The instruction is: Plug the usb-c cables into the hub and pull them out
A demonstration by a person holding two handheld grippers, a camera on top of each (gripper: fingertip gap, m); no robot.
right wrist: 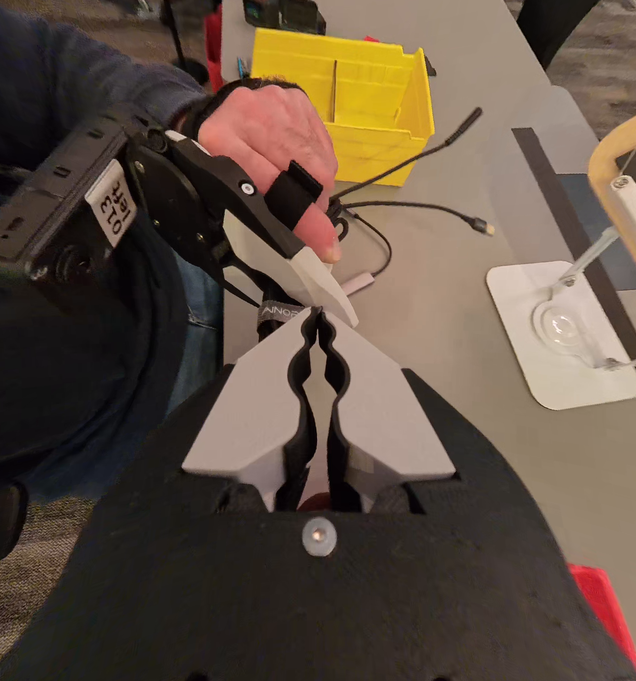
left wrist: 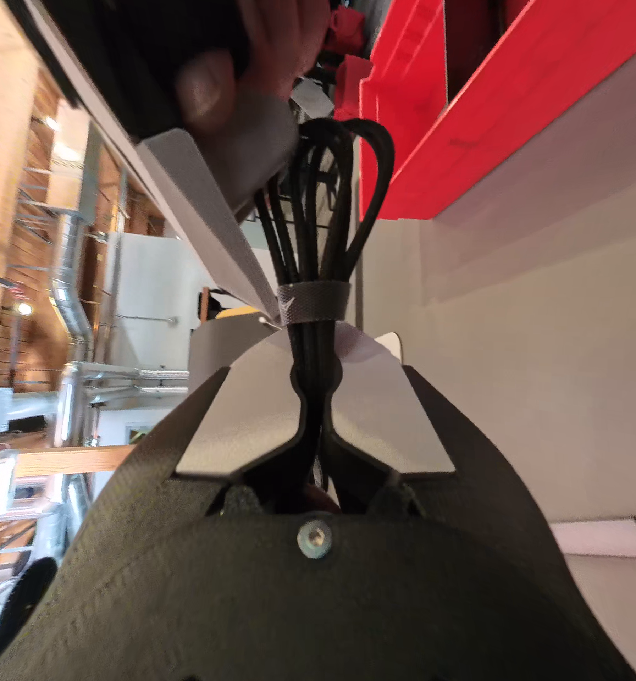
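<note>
Left gripper (left wrist: 314, 353) clamped on coiled cable bundle (left wrist: 314, 221), long axis along its fingers; right gripper (right wrist: 318, 317) pinching the strap (left wrist: 311, 304) just beyond.

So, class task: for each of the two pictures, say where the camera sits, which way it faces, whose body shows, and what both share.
Left wrist view: on the left gripper, tilted sideways, shut on the coiled black cable bundle; a hand shows.
Right wrist view: on the right gripper, facing down over the grey table; the person's hand shows.
Shared: the bundle's grey strap, both grippers.
</note>
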